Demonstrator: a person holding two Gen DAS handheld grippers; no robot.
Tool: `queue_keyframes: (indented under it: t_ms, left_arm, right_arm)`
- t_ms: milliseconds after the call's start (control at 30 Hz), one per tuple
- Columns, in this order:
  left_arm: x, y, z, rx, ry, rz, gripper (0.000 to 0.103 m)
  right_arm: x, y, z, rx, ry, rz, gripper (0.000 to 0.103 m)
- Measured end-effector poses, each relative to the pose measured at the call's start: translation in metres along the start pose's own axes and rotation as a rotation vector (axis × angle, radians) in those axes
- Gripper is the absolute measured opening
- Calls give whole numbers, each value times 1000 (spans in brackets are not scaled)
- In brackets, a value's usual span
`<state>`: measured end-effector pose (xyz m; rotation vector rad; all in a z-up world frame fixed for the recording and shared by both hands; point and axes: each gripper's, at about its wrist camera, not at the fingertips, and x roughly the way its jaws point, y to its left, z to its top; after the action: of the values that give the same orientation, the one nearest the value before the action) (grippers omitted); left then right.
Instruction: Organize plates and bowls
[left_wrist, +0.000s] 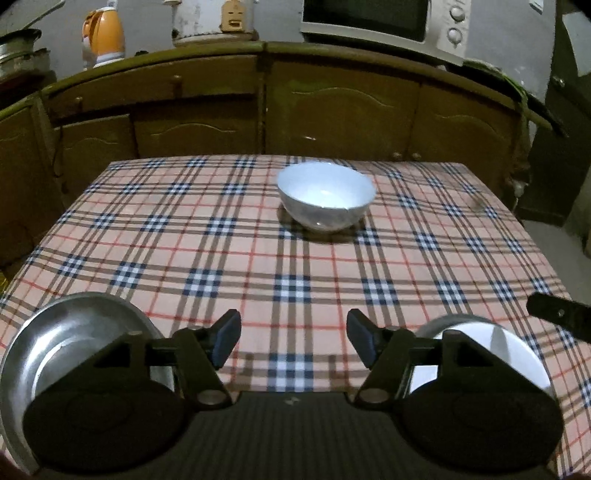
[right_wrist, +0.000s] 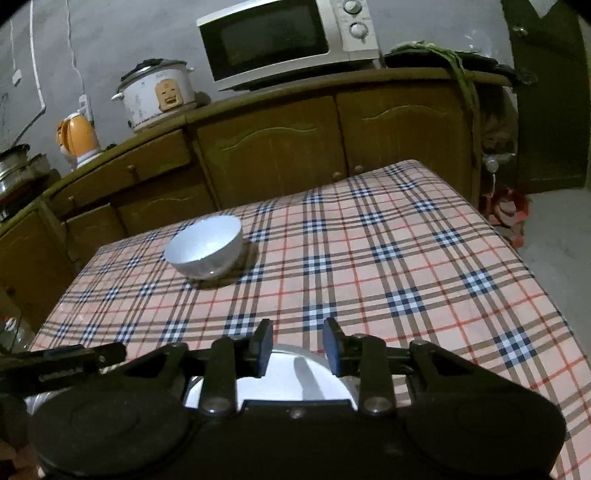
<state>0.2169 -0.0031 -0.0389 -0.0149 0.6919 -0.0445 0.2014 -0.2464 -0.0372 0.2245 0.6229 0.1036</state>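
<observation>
- Covering the table (left_wrist: 147, 236) is a pink plaid cloth; behind it runs a brown cabinet (left_wrist: 332, 110) carrying a microwave (right_wrist: 280, 40), a rice cooker (right_wrist: 155, 92) and an orange kettle (left_wrist: 105, 35).
- A white bowl (left_wrist: 325, 195) stands upright toward the far side, well apart from both tongs.
- The left tongs (left_wrist: 293, 338) hang apart over bare cloth, gripping nothing; a steel dish (left_wrist: 70, 332) lies just left of them, a white plate (left_wrist: 513, 354) just right.
- The right tongs (right_wrist: 297, 347) stand apart above that white plate's far rim, pads not pressing it.
- Both near dishes are largely hidden by the tongs' bodies.
</observation>
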Motion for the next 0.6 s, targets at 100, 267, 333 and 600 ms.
queue_keyframes:
  t_ms: [100, 267, 333, 600]
  left_arm:
    - [6, 3, 2, 2, 4, 7, 66]
    - [20, 6, 10, -16, 24, 13, 66]
    - [24, 7, 15, -13, 21, 21, 67]
    - [43, 13, 39, 0, 10, 36, 70]
  right_arm:
    - [6, -9, -8, 30, 26, -4, 39]
    - [18, -9, -2, 40, 50, 13, 39]
    - [24, -2, 6, 15, 42, 19, 39]
    - [59, 28, 38, -41, 43, 69, 50]
